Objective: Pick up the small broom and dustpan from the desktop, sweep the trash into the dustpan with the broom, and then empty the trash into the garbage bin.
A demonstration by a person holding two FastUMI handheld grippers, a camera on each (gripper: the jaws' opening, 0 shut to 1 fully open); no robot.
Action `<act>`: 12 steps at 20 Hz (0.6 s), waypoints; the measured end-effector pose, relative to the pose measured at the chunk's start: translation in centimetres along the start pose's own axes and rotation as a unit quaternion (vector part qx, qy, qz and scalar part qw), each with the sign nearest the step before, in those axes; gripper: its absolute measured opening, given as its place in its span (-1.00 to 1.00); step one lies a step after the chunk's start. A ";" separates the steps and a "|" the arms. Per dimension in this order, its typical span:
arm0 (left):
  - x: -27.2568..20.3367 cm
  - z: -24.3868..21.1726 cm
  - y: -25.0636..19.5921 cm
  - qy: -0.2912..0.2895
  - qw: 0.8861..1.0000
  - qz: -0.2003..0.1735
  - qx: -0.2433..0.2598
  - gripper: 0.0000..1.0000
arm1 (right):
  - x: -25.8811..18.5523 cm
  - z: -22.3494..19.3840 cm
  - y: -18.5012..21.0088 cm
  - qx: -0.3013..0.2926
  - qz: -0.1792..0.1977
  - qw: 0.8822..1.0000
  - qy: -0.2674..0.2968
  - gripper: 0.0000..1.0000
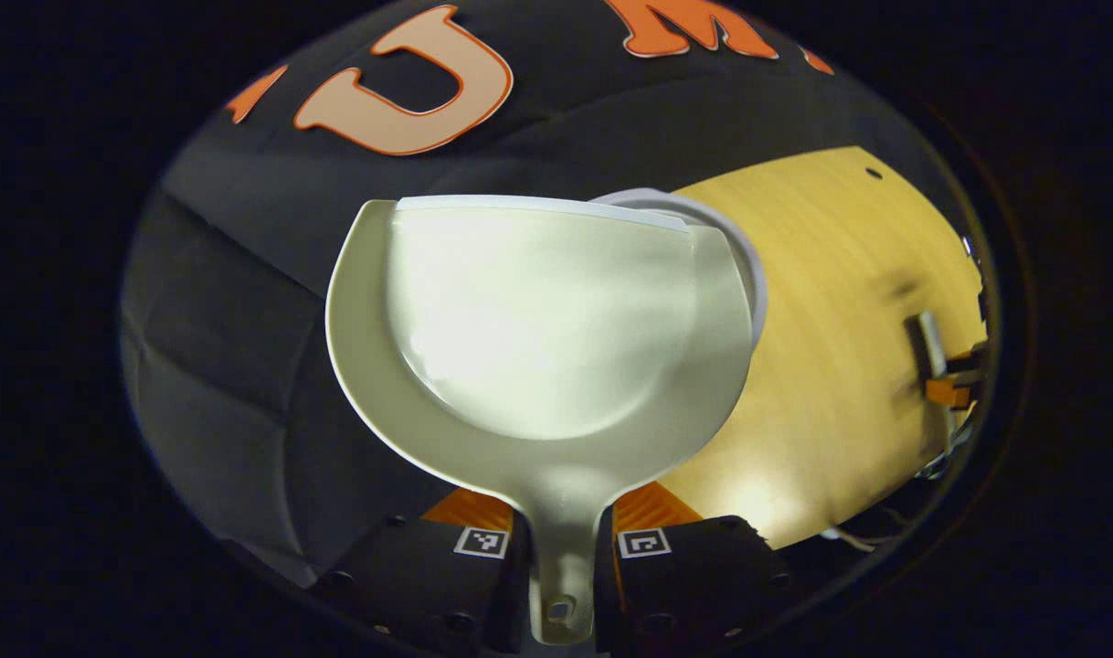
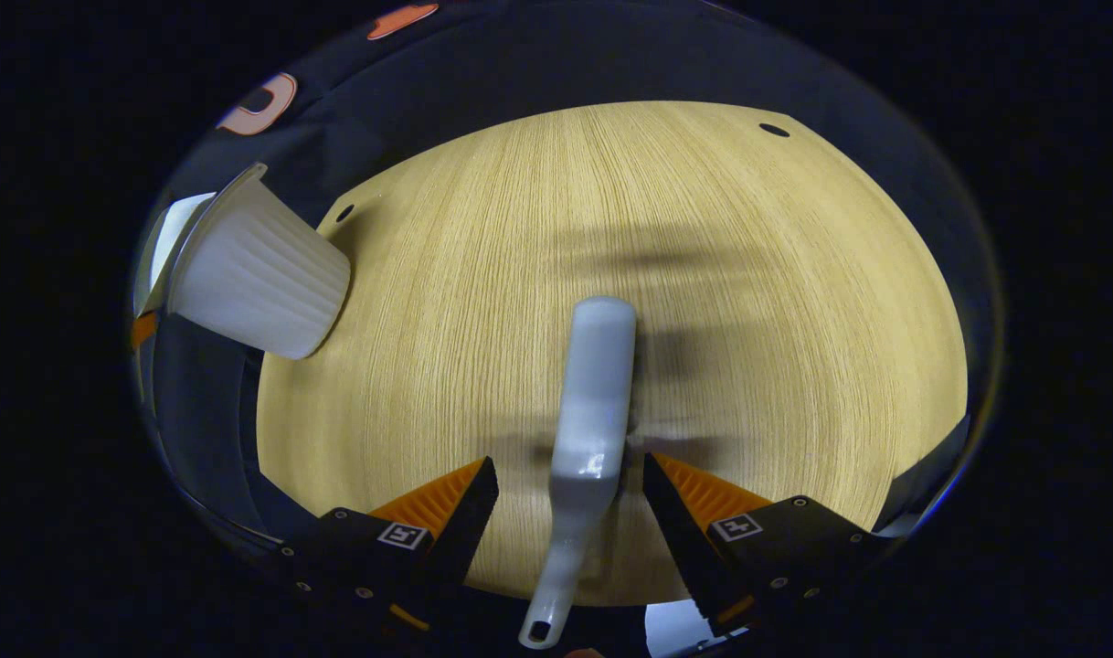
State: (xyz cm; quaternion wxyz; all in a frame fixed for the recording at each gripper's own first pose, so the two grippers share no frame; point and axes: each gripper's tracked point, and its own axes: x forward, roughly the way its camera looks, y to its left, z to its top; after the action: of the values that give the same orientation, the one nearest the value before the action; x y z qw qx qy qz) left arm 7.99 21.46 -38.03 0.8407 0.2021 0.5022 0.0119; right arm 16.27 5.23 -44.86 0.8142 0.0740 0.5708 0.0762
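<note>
Your dustpan [image 1: 538, 320] is looking empty; its pale scoop is shining clean inside. The white garbage bin [image 2: 255, 274] is standing at the corner of the wooden desktop [image 2: 748, 274], and you cannot see inside it from the right gripper view. In the left gripper view, a bit of the bin's rim is peeking out just behind the dustpan's front edge.

The dustpan is pointing straight away from your left gripper [image 1: 561, 557], with its wide flat lip far from you and its thin handle coming back toward you. It is cream white, round like a bowl cut in half. Your left gripper is squeezing that handle from both sides, holding the dustpan up in the air beside the desktop.

The small broom [image 2: 593, 411] is lying on the desktop, its long side running away from you, handle end nearest you. It is smooth and pale grey-white. Your right gripper [image 2: 570, 498] is spread wide, one finger on each side of the broom, not touching it.
</note>
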 end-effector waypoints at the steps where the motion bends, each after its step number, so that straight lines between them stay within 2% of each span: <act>1: 0.1 0.2 -1.4 -0.009 0.999 -0.025 -0.020 -0.42 | -0.2 0.0 0.0 0.001 -0.004 1.000 -0.003 0.92; 3: -0.4 0.7 -3.9 -0.026 0.996 -0.076 -0.043 -0.42 | -0.2 0.0 0.2 0.002 -0.009 1.000 -0.007 0.92; 6: -1.1 1.3 -7.8 -0.042 0.985 -0.157 -0.063 -0.42 | -0.3 0.0 0.7 -0.010 -0.016 1.000 -0.011 0.93; 10: -2.5 -0.2 -12.6 -0.029 0.970 -0.226 -0.086 -0.43 | -0.3 0.2 0.2 -0.024 -0.019 1.000 -0.008 0.93; 12: -2.1 -1.5 -15.2 -0.002 0.966 -0.243 -0.089 -0.42 | -0.2 0.5 -0.6 -0.027 -0.019 0.999 -0.005 0.92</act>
State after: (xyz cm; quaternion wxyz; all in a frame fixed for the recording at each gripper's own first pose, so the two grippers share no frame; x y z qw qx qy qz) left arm 2.92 7.49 -42.23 0.8341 -0.0011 0.5312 -0.1485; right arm 16.68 4.61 -44.59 0.8199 0.0415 0.5660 0.0755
